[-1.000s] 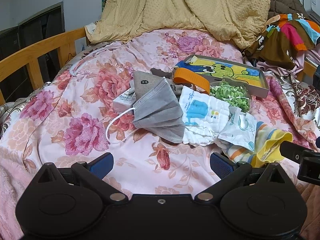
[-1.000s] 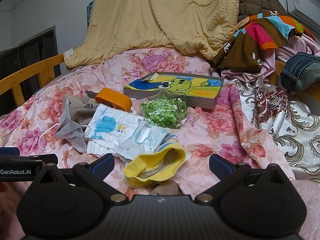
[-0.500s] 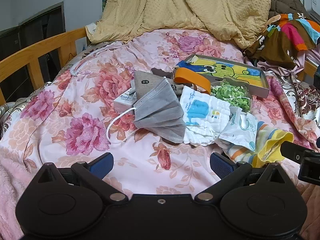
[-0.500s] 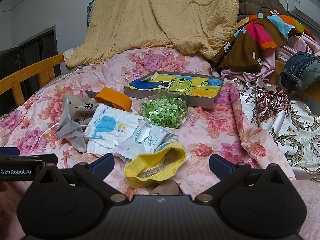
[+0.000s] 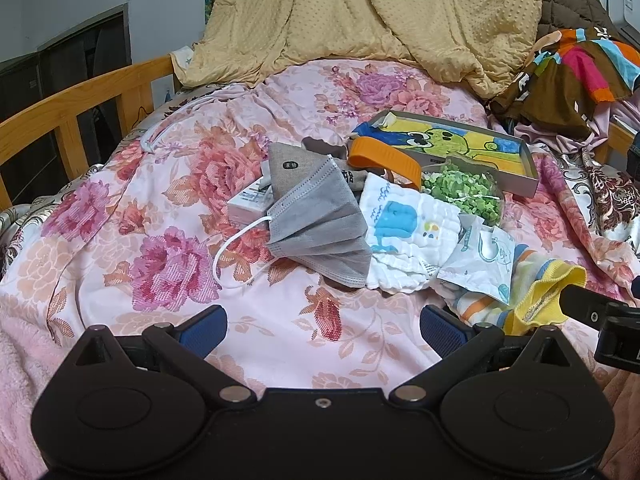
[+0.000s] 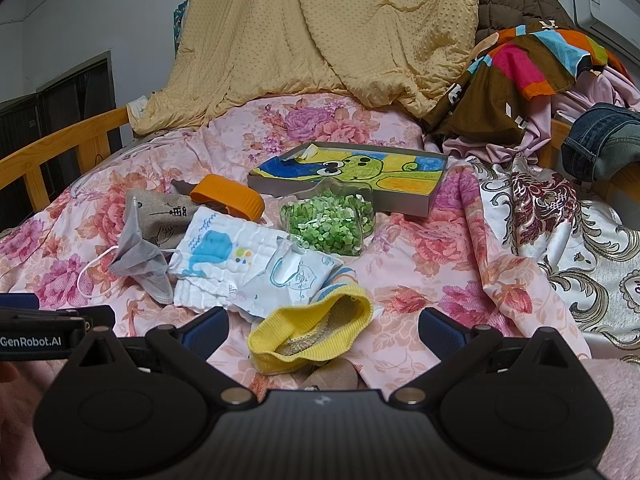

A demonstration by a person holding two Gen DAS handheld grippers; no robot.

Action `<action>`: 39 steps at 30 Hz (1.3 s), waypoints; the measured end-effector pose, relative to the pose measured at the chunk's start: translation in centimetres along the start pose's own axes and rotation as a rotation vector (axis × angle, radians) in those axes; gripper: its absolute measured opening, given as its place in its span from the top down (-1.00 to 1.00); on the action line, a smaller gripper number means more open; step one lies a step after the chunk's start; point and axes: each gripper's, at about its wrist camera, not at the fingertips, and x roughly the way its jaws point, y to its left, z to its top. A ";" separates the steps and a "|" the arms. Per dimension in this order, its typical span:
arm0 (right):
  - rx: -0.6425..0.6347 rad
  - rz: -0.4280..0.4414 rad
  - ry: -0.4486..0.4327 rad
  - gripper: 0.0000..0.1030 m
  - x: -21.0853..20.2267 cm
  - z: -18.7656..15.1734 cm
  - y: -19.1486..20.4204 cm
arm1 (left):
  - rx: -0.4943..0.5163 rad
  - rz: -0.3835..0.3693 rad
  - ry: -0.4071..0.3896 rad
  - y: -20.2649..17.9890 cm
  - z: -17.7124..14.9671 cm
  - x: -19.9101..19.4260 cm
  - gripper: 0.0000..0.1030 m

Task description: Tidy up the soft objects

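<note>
Nearest each camera, both claws stand wide apart and empty above the floral bedspread (image 5: 280,320). The left claw (image 5: 322,326) faces bare sheet; the right claw (image 6: 322,328) frames the yellow-cuffed sock (image 6: 310,334) lying between its blue pads (image 6: 442,330). Just beyond lies a heap of soft things: a grey face mask (image 5: 320,228) overlapping a white whale-print cloth (image 5: 404,232), with a packaged white mask (image 6: 292,276) on that cloth's right edge. Behind them rest a clear bag of green bits (image 6: 328,222), an orange band (image 6: 228,196) and a shallow box with a cartoon drawing (image 6: 360,172). Farthest back hangs a tan blanket (image 6: 328,32).
</note>
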 end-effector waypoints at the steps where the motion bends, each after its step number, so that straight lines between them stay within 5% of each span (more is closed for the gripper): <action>1: 0.000 0.000 0.000 -0.99 0.0 0.0 0.0 | 0.000 0.000 0.000 0.0 0.0 0.0 -0.98; 22: 0.005 -0.001 0.003 -0.99 0.1 0.2 -0.1 | 0.000 -0.009 -0.020 -0.1 0.3 -0.2 -0.98; 29: 0.111 0.023 0.041 -0.99 0.5 0.3 -1.9 | -0.026 -0.125 -0.005 -0.4 0.3 0.3 -0.98; 39: 0.140 0.142 0.170 -0.99 4.2 2.9 -4.6 | 0.208 -0.221 -0.003 -3.3 2.7 2.8 -0.98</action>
